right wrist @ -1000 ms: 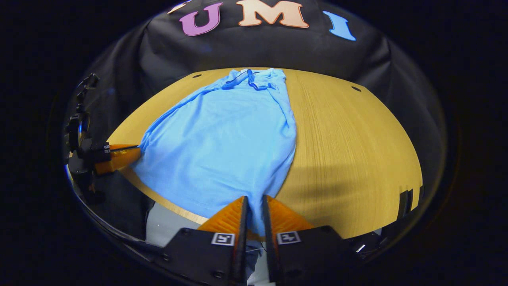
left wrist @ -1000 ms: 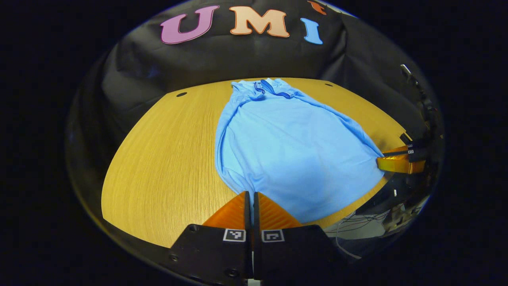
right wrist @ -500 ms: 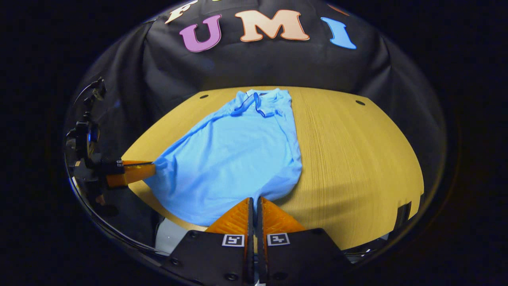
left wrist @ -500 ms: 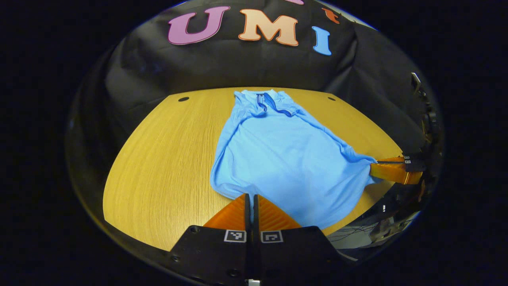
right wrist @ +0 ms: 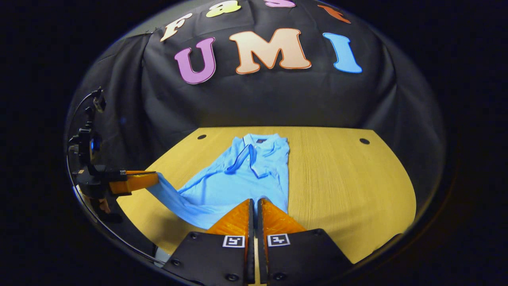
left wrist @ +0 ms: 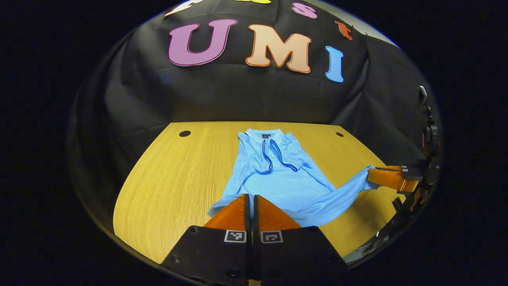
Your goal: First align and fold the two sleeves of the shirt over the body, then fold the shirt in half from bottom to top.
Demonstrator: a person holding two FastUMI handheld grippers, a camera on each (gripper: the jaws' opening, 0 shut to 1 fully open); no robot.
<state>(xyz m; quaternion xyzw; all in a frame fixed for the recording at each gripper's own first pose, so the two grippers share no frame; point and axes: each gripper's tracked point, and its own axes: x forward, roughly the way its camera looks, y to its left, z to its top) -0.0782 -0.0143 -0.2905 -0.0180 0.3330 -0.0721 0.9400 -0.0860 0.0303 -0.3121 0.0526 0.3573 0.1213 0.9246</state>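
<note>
On a round-cornered wooden table (left wrist: 166,190), a light blue polo shirt (left wrist: 278,182) is caught mid-fold, its bottom hem lifted off the wood by two handheld grippers. Nearest the lens in the left gripper view, the left gripper (left wrist: 251,202) has its fingers pressed together on one hem corner; a thin strip of blue cloth shows in the slit between them. In the right gripper view, the right gripper (right wrist: 254,206) pinches the other hem corner the same way, fingers nearly touching with cloth between. Each gripper also appears side-on in the other's view, the right gripper at the right edge, the left gripper at the left edge, each with the hem stretched toward it in a taut, sagging band. A bit of the hand (right wrist: 104,204) holding the left gripper shows beneath it.

Beyond the raised hem, the shirt's upper body lies flat on the table, narrowed, with the sleeves tucked in over the front. Farther back, the collar (right wrist: 260,140) and darker blue placket (left wrist: 276,153) point toward the far edge, the collar lying close to it.

Bare wood runs wide on both sides of the garment. Two small dark holes (right wrist: 364,141) mark the far corners of the tabletop, and black cloth (right wrist: 258,99) rises behind.
</note>
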